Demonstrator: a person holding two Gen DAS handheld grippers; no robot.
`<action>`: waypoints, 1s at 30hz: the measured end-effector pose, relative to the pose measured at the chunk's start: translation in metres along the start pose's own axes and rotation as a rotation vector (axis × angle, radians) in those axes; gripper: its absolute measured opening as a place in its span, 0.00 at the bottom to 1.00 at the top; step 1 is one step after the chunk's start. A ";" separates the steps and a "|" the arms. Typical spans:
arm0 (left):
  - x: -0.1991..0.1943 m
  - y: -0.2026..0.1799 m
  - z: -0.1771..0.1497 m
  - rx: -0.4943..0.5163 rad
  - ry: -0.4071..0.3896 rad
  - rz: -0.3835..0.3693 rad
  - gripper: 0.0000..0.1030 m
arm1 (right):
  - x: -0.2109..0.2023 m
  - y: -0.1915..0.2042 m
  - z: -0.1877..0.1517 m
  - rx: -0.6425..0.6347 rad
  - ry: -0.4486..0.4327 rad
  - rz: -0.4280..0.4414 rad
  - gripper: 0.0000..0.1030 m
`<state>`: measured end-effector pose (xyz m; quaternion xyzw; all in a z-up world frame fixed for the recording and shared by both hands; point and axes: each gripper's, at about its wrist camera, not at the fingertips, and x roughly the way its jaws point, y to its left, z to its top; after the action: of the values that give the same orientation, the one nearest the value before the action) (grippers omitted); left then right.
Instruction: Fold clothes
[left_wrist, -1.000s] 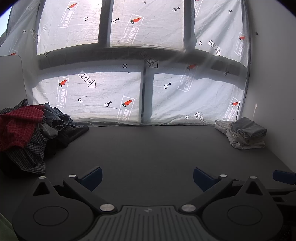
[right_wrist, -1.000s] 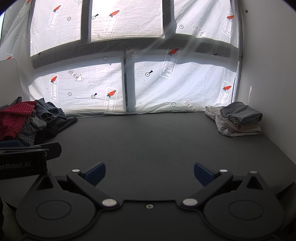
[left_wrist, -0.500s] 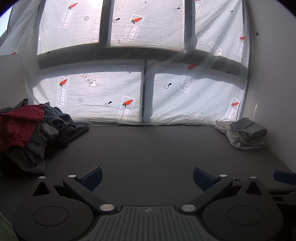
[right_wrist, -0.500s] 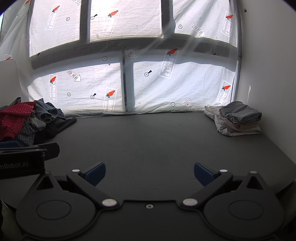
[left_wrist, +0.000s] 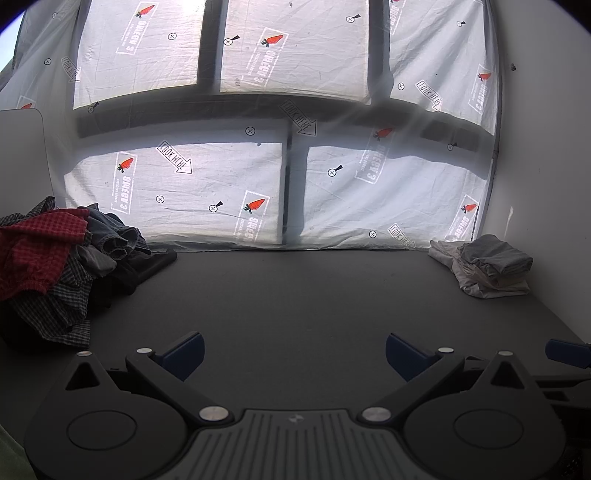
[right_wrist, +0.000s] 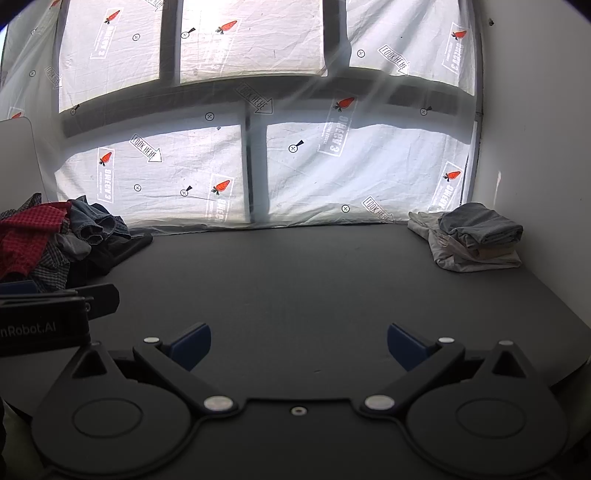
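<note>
Both grippers, left gripper (left_wrist: 294, 353) and right gripper (right_wrist: 298, 344), gape wide, holding nothing. Unfolded clothes pile (left_wrist: 55, 266) sits far left, folded stack (right_wrist: 474, 238) far right. Window sheeting (right_wrist: 177, 177) says "LOOK HERE".

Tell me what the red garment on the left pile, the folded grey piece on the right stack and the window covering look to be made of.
Red garment: soft woven cloth, probably cotton, matte, with a fine check. Folded grey piece: matte knit or jersey by its smooth rounded folds, though uncertain. Window covering: thin translucent printed sheet, wrinkled and backlit; plastic film or light fabric, unclear which.
</note>
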<state>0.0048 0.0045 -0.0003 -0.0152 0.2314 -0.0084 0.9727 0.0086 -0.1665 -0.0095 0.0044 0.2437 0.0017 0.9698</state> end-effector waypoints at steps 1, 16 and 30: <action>0.000 0.000 0.000 0.000 0.002 0.000 1.00 | 0.000 0.000 0.000 0.000 0.001 0.000 1.00; 0.035 0.001 -0.005 -0.047 0.075 0.004 1.00 | 0.028 -0.022 -0.001 0.064 0.043 -0.038 1.00; 0.156 0.004 0.041 -0.170 0.217 0.156 1.00 | 0.169 -0.068 0.066 0.088 0.079 -0.076 1.00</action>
<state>0.1621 0.0064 -0.0340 -0.0786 0.3352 0.0851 0.9350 0.1890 -0.2342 -0.0324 0.0375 0.2814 -0.0456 0.9578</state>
